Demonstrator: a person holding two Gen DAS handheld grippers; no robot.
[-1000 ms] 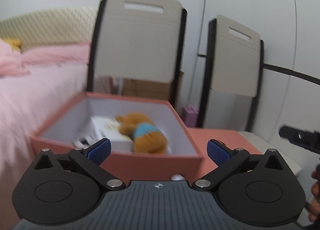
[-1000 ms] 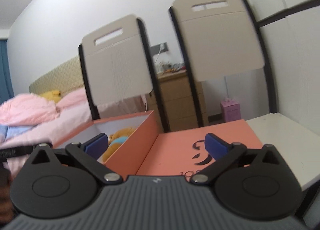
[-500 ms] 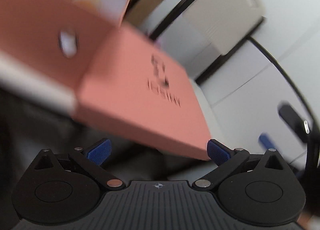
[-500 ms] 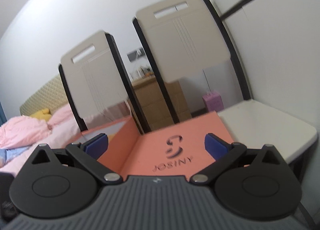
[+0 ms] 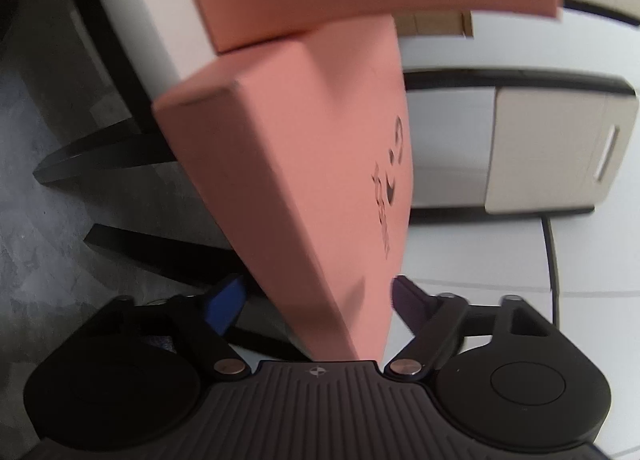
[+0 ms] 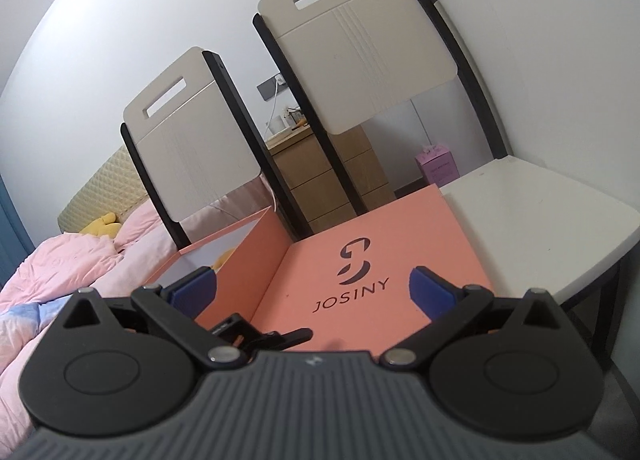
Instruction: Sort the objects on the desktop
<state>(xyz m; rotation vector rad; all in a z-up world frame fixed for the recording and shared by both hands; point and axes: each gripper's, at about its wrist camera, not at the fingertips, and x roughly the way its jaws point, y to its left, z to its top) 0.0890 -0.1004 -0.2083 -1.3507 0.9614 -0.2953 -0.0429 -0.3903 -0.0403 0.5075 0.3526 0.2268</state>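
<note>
The lid is salmon pink and carries a dark S-shaped logo with the word "JOSINY" beneath it; it lies flat on the white table, touching the side of the open box of the same colour. One box and one lid show. Inside the box a bit of a yellow-brown plush toy peeks over the wall. Two beige chairs with black frames stand behind the table, one behind the box and one behind the lid. The left gripper is turned sideways and straddles the near edge of the lid, its blue pads spread to either side; whether either pad touches cannot be told. The right gripper hovers above the lid's near edge, spread wide and holding nothing. A purple carton, its print too small to read, sits behind the table.
</note>
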